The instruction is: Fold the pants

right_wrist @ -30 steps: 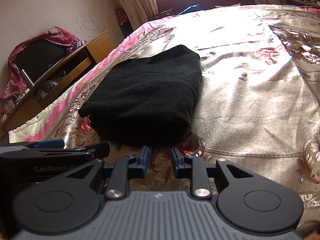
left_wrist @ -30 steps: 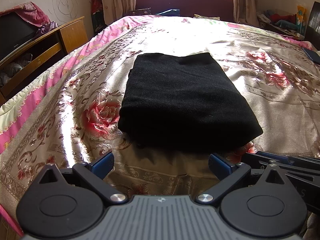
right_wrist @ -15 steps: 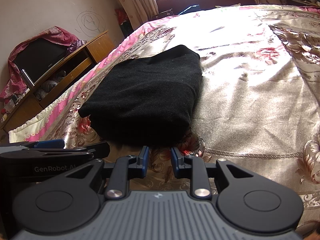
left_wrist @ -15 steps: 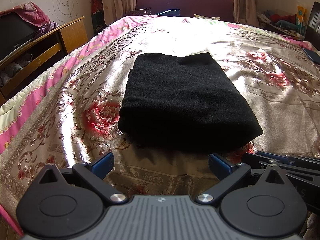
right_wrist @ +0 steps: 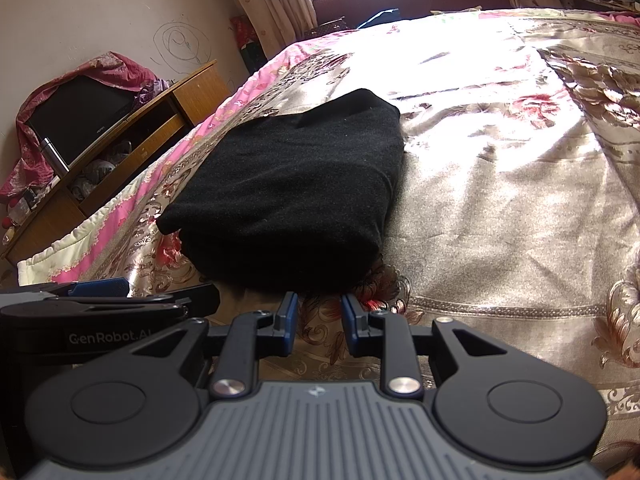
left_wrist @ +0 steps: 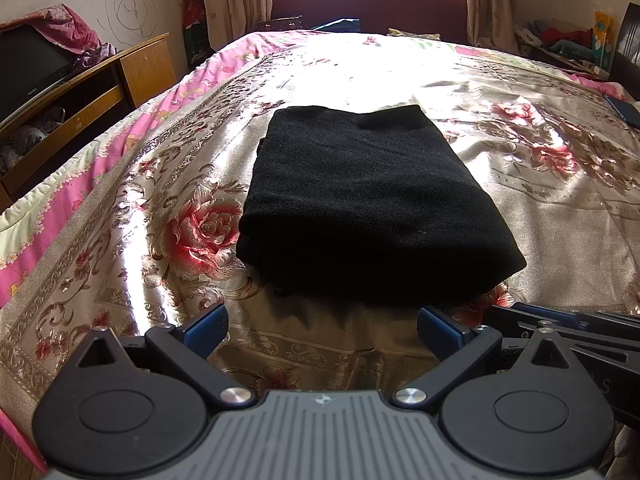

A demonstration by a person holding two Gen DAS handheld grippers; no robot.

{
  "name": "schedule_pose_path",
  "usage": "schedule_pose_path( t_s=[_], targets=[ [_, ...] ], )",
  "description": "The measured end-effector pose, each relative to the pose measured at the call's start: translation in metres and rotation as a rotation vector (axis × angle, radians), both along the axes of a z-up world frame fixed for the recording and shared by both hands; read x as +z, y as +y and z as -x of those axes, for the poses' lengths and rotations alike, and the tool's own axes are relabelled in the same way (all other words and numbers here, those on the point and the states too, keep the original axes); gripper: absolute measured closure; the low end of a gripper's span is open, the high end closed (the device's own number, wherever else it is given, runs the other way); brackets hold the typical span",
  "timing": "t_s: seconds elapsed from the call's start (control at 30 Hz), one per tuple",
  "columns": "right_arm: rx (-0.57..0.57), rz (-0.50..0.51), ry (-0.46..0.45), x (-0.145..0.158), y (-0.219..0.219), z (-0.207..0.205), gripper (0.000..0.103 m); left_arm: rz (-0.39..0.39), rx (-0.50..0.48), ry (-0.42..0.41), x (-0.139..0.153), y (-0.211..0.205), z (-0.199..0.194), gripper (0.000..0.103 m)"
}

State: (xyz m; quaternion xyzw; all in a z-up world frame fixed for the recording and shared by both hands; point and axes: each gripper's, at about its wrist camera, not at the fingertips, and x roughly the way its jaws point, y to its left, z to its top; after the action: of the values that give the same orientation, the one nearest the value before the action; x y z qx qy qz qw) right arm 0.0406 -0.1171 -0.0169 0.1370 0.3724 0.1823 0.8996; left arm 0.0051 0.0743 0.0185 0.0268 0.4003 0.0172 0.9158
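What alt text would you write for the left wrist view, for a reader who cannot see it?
Black pants, folded into a compact rectangle, lie on a floral satin bedspread. The left gripper is open and empty just short of their near edge, touching nothing. A wooden TV stand is at the left.

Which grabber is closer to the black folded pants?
Right, just barely. The right gripper sits just short of the black folded pants, by their near right corner; the left gripper sits slightly farther back, centred.

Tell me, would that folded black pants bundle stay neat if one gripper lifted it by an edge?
Probably not. The black pants look like soft, thick knit stacked in loose layers, so they would likely droop and unfold. On the shiny satin bedspread, a push would probably slide the bundle.
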Motion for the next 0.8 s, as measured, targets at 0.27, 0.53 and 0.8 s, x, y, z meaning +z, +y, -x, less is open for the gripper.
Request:
schedule_pose_path(
  t_s=[0.27,0.53,0.8],
  targets=[
    [0.005,0.003,0.001,0.0006,-0.0009,-0.0013,0.077,-0.007,0.001,0.0,0.0004,-0.0006,0.0007,0.0],
    [0.007,0.005,0.001,0.0014,-0.0017,-0.0017,0.077,-0.016,0.002,-0.003,0.0009,-0.002,0.0011,0.0],
    [0.007,0.005,0.001,0.0015,-0.0013,-0.0015,0.077,-0.018,0.002,-0.004,0.001,-0.0027,0.0015,0.0]
  ],
)
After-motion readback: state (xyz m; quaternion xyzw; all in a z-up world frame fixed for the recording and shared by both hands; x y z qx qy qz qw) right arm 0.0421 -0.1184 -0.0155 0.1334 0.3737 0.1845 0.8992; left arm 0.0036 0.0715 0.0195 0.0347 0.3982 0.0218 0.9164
